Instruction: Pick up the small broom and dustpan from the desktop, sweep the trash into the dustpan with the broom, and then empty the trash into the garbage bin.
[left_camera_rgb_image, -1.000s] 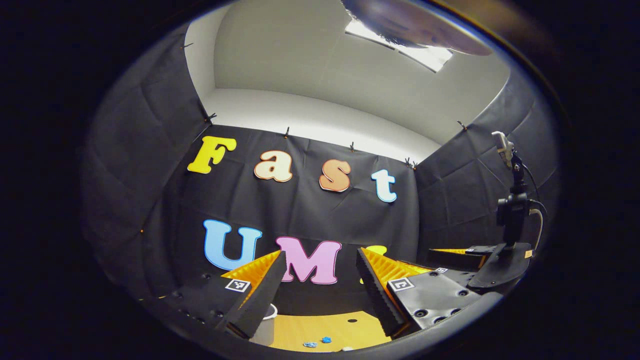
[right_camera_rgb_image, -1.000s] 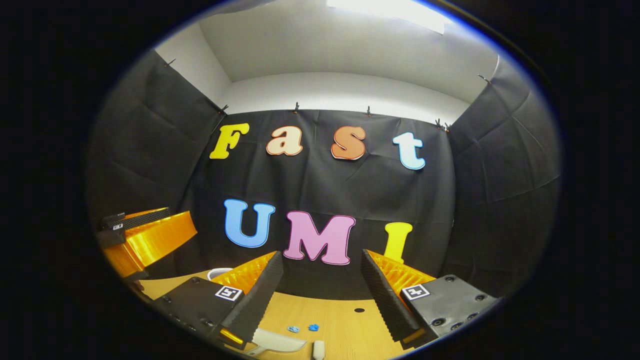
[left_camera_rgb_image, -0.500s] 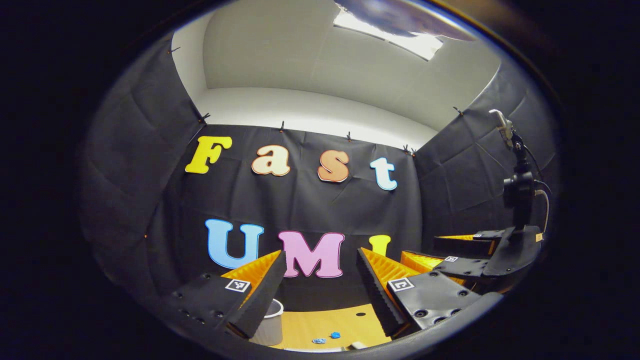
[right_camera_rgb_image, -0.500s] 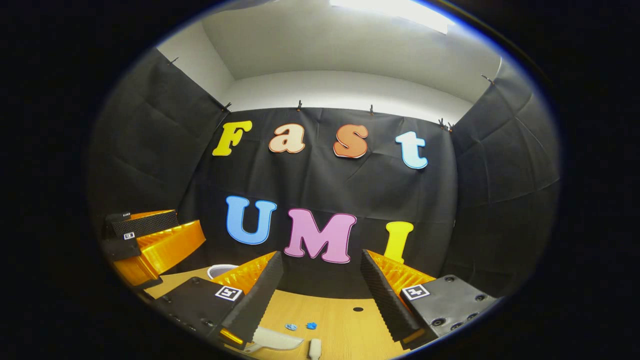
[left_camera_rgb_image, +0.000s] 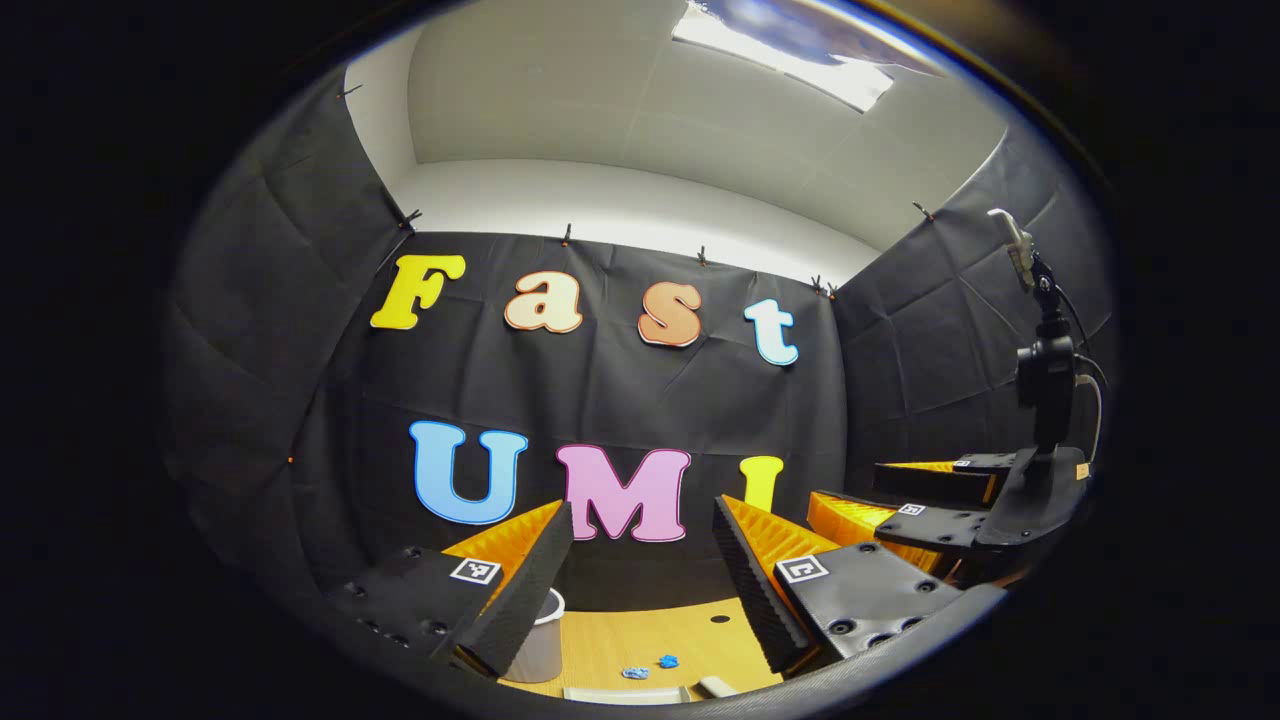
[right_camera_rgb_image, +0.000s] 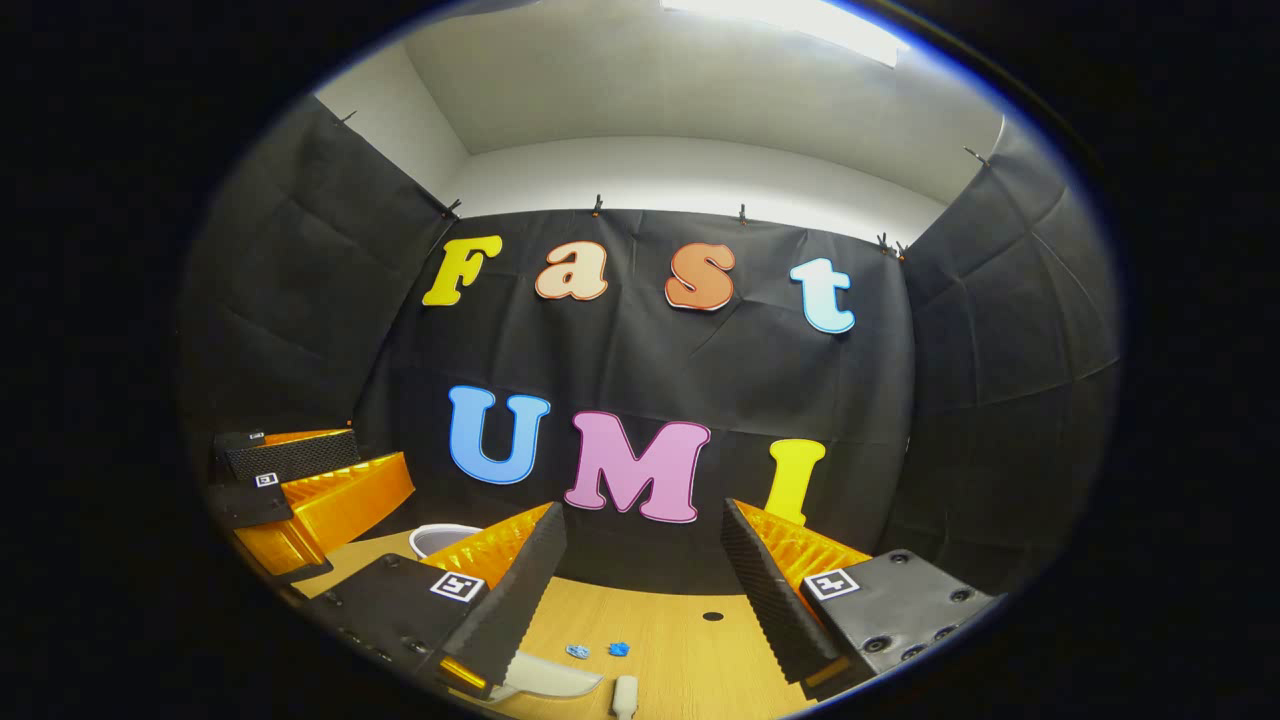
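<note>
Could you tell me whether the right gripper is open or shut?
Open: the right gripper has its fingers spread wide, with bare desktop between them.

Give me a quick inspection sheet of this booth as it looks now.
Surface: wooden desktop, with a small dark hole.
Job's things: blue trash bits; pale dustpan and broom handle at the near edge; white garbage bin at the back left.
Clutter: nothing seen.
Grippers: left claw open and empty; right claw open and empty; both above the desktop.
Cables: a cable on the right gripper's camera post.
Surroundings: black cloth wall, white ceiling.
</note>
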